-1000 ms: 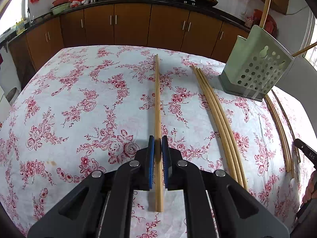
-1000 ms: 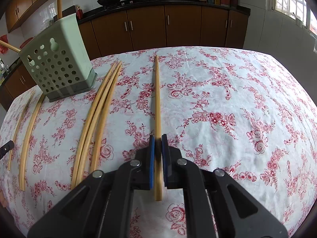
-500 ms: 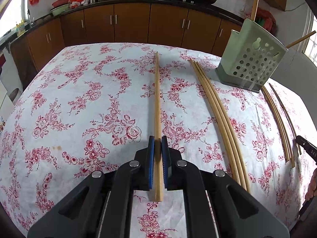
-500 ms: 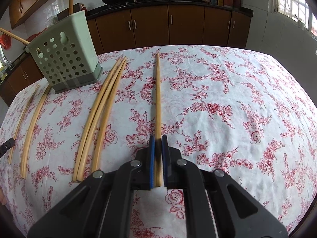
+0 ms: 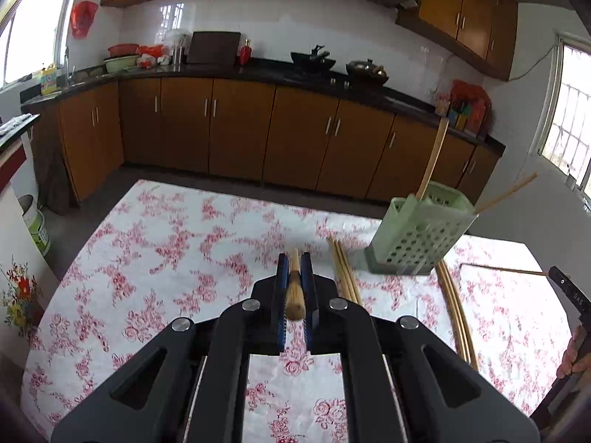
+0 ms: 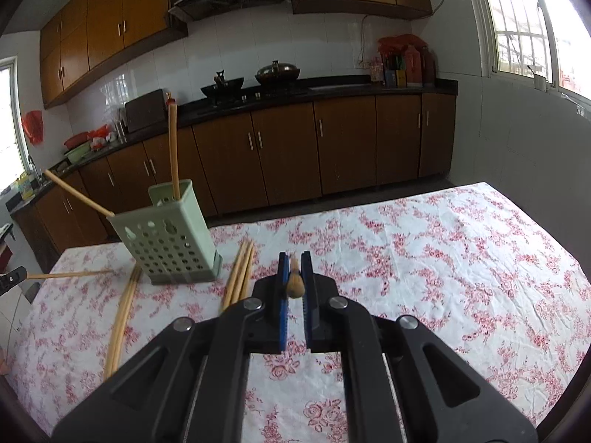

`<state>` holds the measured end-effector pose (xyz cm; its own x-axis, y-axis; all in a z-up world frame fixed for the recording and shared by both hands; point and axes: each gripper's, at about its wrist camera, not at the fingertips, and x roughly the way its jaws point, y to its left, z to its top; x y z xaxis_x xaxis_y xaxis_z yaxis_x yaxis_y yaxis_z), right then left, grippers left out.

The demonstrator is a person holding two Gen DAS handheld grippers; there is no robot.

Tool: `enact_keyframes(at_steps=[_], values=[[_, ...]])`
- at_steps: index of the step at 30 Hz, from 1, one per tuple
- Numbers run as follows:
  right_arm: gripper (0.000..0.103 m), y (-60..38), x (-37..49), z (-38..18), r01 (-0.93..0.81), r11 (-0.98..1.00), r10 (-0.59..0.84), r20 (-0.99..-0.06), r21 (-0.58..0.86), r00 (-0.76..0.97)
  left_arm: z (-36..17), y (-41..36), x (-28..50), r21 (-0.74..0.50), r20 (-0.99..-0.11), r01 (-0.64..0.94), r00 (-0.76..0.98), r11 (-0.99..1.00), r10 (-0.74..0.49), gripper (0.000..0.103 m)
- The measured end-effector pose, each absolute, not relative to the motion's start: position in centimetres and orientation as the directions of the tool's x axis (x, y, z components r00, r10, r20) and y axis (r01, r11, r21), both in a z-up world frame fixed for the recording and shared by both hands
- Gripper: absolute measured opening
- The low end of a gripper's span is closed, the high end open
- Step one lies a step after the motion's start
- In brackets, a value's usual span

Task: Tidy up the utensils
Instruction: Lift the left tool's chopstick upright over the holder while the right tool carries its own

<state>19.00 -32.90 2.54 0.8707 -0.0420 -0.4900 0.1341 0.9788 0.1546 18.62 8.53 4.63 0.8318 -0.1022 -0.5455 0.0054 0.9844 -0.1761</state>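
Each claw, left [image 5: 294,271] and right [image 6: 294,267], pinched one chopstick [image 5: 295,288] lengthwise, raised clear for dropping into the green holder [image 6: 168,238] ahead-left of the right.

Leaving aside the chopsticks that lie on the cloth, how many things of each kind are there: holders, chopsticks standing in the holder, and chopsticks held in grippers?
Green holder: 1
Chopsticks standing in it: 2
Held chopsticks, one in the left gripper, one in the right gripper: 2
Total: 5
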Motion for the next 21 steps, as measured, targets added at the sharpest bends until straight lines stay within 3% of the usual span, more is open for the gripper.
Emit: enact_keyframes(at_steps=[4, 13, 21], values=[[0.008, -33.2, 19.1, 4.1, 0.133, 0.974, -0.035, -0.457, 0.184, 0.889, 7.2, 8.8, 18.7, -0.180, -0.489, 0.002, 0.867, 0.984, -0.091, 0.007], [0.008, -32.8, 19.2, 5.5, 0.117, 0.977, -0.027, -0.437, 0.180, 0.899, 9.1, 8.8, 18.9, -0.169, -0.451, 0.001, 0.889, 0.986, -0.078, 0.007], [0.007, -31.7, 18.2, 11.6, -0.034, 0.966, 0.131, -0.369, 0.257, 0.920, 12.9, 7.9, 17.5, -0.166, -0.396, 0.091, 0.906, 0.982, -0.151, 0.007]])
